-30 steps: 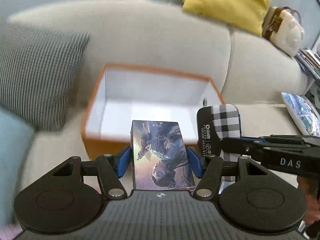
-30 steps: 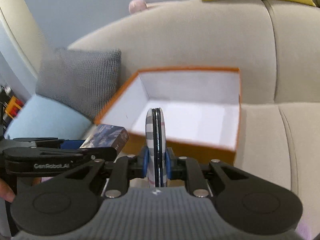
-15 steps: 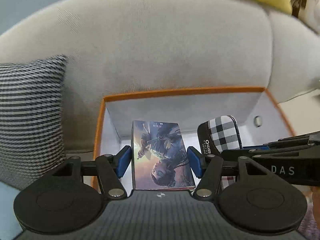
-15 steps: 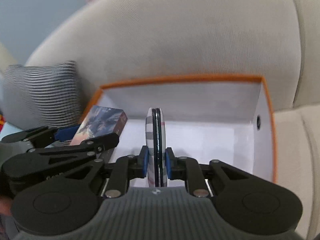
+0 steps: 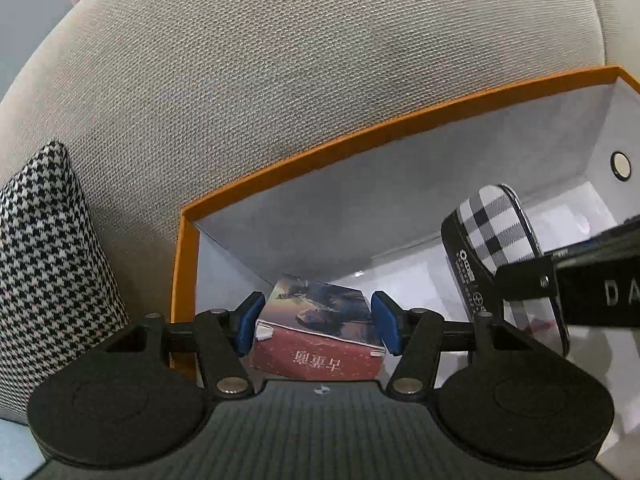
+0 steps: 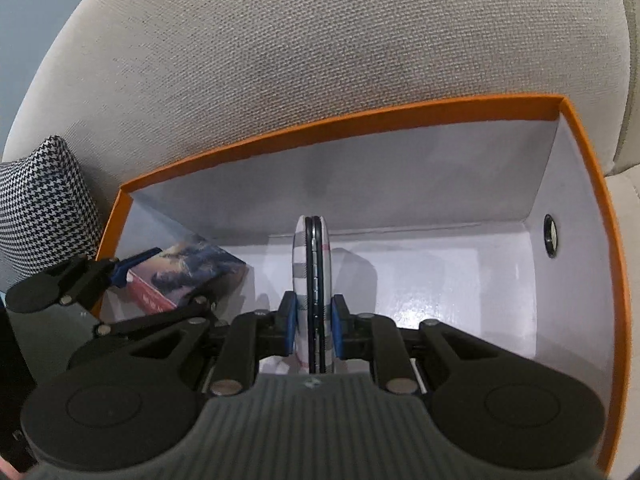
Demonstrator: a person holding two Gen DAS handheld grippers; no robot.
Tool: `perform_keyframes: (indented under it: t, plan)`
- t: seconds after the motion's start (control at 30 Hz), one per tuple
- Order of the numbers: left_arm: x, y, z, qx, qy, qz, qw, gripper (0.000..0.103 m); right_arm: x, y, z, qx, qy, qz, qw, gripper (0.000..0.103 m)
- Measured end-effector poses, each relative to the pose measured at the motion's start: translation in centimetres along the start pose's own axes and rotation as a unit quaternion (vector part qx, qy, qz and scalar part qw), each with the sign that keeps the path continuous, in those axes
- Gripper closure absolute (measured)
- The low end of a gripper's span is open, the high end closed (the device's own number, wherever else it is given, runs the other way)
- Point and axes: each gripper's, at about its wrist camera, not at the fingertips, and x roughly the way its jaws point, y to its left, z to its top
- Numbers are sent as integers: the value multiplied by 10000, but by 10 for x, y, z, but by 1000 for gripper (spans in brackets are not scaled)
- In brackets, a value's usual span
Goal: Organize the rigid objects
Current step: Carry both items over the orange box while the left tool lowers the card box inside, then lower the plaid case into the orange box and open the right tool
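An orange box (image 5: 360, 130) with a white inside sits on the sofa, its rim (image 6: 340, 120) also in the right wrist view. My left gripper (image 5: 318, 322) is low in the box's left corner, shut on a picture-printed card box (image 5: 320, 308), which tilts away and shows its red side. The right wrist view shows that card box (image 6: 188, 268) resting near the left wall. My right gripper (image 6: 312, 326) is shut on a thin plaid case (image 6: 312, 248), held edge-on above the box floor. The plaid case (image 5: 496, 232) appears right of the card box.
The beige sofa back (image 5: 320, 60) rises right behind the orange box. A black-and-white houndstooth cushion (image 5: 48, 260) leans at the left. The box's right wall has a round eyelet (image 6: 550, 236). White floor lies bare on the box's right side (image 6: 460, 280).
Both grippers have come forward and down into the orange box. The card box has tipped from upright to tilted, red side toward the camera. The plaid case stays gripped the same way.
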Motion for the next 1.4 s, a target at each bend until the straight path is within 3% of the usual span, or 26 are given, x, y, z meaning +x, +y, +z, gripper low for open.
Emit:
perform_keyframes:
  t: [0.13, 0.23, 0.33, 0.5, 0.67, 0.8, 0.93, 1.07, 1.1, 1.17, 1.2, 1.33, 1.4]
  plan:
    - [5, -8, 10, 194, 22, 134, 9997, 29, 3, 4, 3, -15, 10, -34, 10000, 85]
    - [2, -11, 8, 240, -129, 15, 9996, 15, -5, 2, -1, -101, -1, -73, 9999, 85]
    - [-7, -7, 3, 196, -248, -89, 9995, 12, -6, 4, -2, -160, -39, -129, 9998, 85]
    - [-40, 14, -7, -195, -636, -435, 9968, 12, -12, 3, -3, -179, -42, -128, 9997, 85]
    - [-81, 58, -21, -857, -1048, -868, 9870, 13, -8, -1, 1, 87, 58, -51, 9999, 84]
    - [-87, 96, -27, -1334, -758, -905, 9840, 28, -2, 4, 2, 35, 104, -88, 9999, 84]
    - [-87, 108, -38, -1763, -267, -1317, 9751, 35, 9, 9, 6, 228, 267, 179, 9992, 84]
    - [-86, 111, -58, -2062, 101, -1751, 9627, 61, 21, 20, 7, 295, 429, 515, 9973, 84]
    - [-88, 110, -61, -2067, 115, -1800, 9616, 71, 25, 22, 7, 309, 497, 585, 9966, 84]
    - [-92, 105, -63, -2025, 134, -1821, 9621, 81, 31, 22, 7, 360, 579, 619, 9958, 84]
    - [-92, 103, -64, -2005, 144, -1854, 9619, 87, 33, 23, 7, 324, 597, 561, 9961, 84]
    - [-93, 93, -66, -1970, 182, -1876, 9621, 89, 35, 31, 9, -312, 562, -178, 9978, 78]
    - [-97, 89, -70, -1929, 147, -1843, 9637, 90, 36, 29, 7, -442, 642, -284, 9966, 78]
